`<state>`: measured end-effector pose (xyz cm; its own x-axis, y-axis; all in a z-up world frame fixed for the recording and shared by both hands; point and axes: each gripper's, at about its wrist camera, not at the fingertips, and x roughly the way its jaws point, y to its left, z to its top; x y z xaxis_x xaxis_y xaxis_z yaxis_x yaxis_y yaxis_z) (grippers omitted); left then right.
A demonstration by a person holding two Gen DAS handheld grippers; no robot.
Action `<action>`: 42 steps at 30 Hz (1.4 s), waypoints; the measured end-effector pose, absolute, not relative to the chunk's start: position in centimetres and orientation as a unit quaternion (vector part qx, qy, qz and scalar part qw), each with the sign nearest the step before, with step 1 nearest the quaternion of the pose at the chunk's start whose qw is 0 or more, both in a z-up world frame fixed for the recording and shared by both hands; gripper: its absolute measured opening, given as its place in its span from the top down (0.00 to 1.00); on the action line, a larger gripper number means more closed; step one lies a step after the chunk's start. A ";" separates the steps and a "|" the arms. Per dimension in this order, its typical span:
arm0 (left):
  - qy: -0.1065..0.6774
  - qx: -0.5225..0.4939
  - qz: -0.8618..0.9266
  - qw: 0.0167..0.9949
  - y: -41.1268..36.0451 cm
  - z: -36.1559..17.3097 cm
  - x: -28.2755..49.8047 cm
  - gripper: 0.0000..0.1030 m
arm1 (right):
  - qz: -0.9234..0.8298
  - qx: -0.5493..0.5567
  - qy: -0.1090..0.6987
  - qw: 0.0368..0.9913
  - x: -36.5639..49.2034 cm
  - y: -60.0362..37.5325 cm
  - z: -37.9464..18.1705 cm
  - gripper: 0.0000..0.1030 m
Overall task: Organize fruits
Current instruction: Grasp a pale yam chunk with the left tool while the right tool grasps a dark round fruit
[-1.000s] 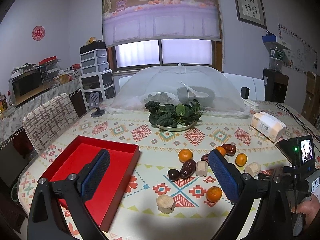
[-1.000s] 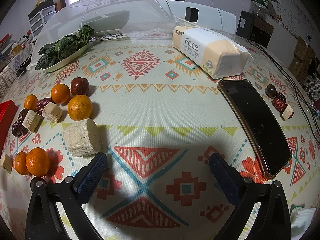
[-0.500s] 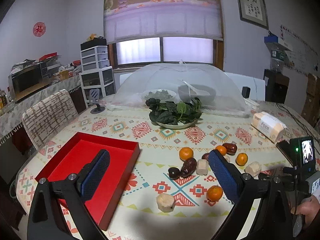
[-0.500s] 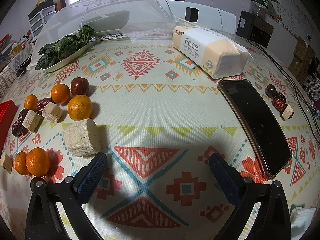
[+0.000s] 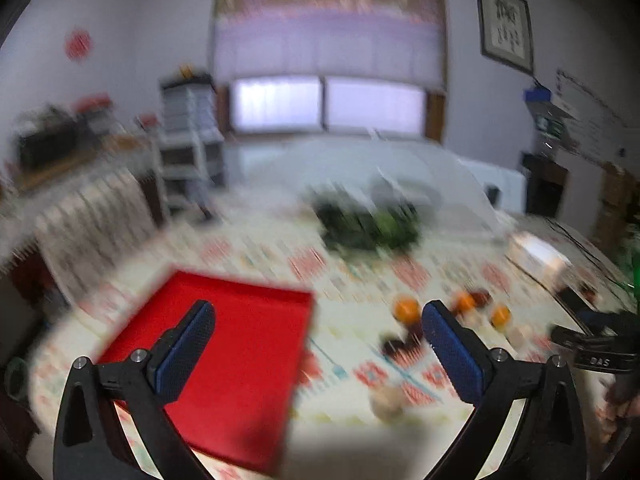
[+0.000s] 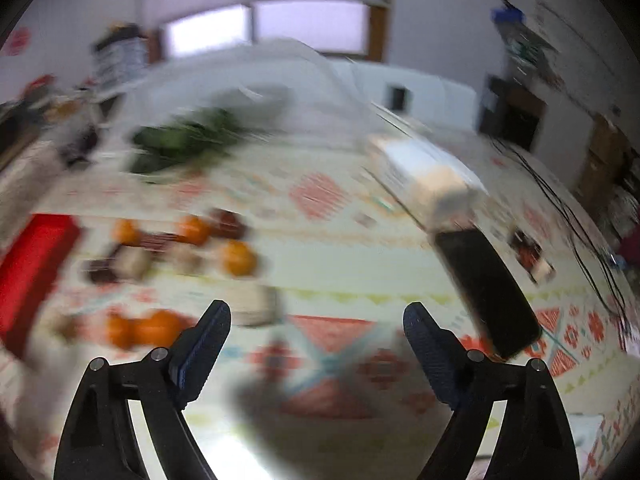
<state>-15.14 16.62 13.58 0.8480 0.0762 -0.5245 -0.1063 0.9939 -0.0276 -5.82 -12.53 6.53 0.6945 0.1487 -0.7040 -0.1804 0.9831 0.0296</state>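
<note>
Both views are blurred by motion. My left gripper (image 5: pixel 316 320) is open and empty above the table, with the red tray (image 5: pixel 240 360) below its left finger. Oranges (image 5: pixel 406 309), dark dates (image 5: pixel 396 346) and a pale cane chunk (image 5: pixel 386 400) lie to the tray's right. My right gripper (image 6: pixel 316 324) is open and empty above the patterned cloth. In its view oranges (image 6: pixel 239 258), dates (image 6: pixel 100 274) and cane chunks (image 6: pixel 254 304) lie at left, and the red tray (image 6: pixel 28 268) is at the left edge.
A plate of greens (image 5: pixel 368 228) and a mesh food cover (image 5: pixel 400 172) stand at the back of the table. A tissue pack (image 6: pixel 428 178) and a black phone (image 6: pixel 486 288) lie at right, with a few dates (image 6: pixel 528 250) beyond the phone. A chair (image 5: pixel 80 224) stands at left.
Both grippers have moved up and tilted, so both views now take in more of the room and are blurred. Both stay open and empty. The fruits have not moved.
</note>
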 end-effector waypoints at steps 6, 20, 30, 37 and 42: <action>0.373 -0.019 -0.006 0.927 14.6 7.6 -12.9 0.08 | 0.181 -0.045 0.425 0.886 -6.7 -6.7 3.6 0.21; 0.450 0.010 -0.035 0.892 12.2 2.3 -9.0 0.52 | 0.187 -0.028 0.455 0.870 -6.8 -6.2 0.9 0.71; 0.418 -0.038 -0.067 0.905 13.8 4.7 -10.8 0.67 | 0.194 -0.017 0.432 0.880 -8.8 -6.3 3.8 0.72; 0.327 -0.094 -0.064 0.938 20.2 12.9 -14.0 0.67 | 0.295 0.056 0.397 0.867 -9.2 -3.9 9.9 0.72; 0.300 -0.094 -0.002 0.949 26.4 16.0 -14.5 0.67 | 0.394 0.090 0.389 0.828 -7.9 2.1 13.5 0.72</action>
<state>-14.48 26.45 15.98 0.8205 -0.0594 -0.5686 -0.0535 0.9823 -0.1797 -7.92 2.10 13.51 0.3862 0.7224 -0.5736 -0.5819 0.6733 0.4562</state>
